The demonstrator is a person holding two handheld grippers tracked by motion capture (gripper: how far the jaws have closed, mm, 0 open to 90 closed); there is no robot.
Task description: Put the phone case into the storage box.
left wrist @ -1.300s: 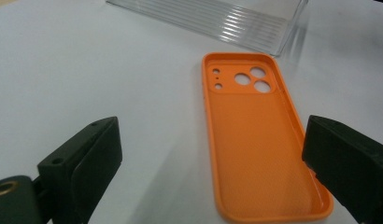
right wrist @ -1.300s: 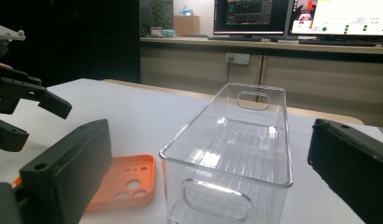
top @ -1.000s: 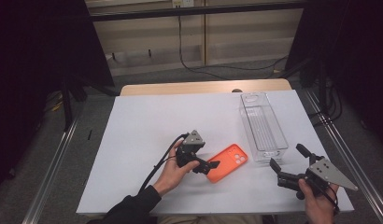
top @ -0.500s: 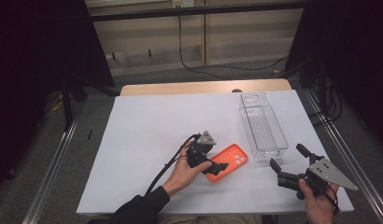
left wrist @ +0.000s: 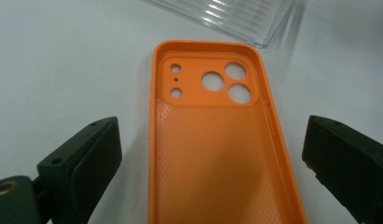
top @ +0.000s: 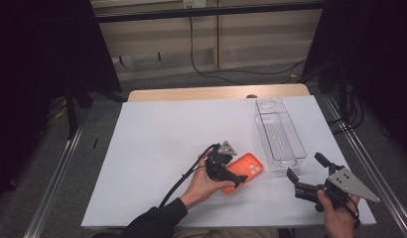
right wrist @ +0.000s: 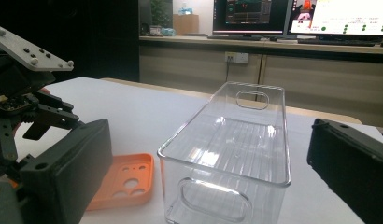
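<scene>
The left claw straddles the orange phone case, released wide. The thin, flat case could slip from the jaws. The right claw, also released, waits near the clear bin.

The table had a white sheet over it, with a strip of bare wood poking out along the far edge. Grey floor all around, and metal rails ran down both sides of the table. Behind it there was a low beige cabinet wall with a black cable hanging down and trailing across the floor. Dark curtains hung at both sides, so the corners were pretty gloomy. In the right gripper view, a counter at the back held lit monitors, with a wall socket underneath.
</scene>
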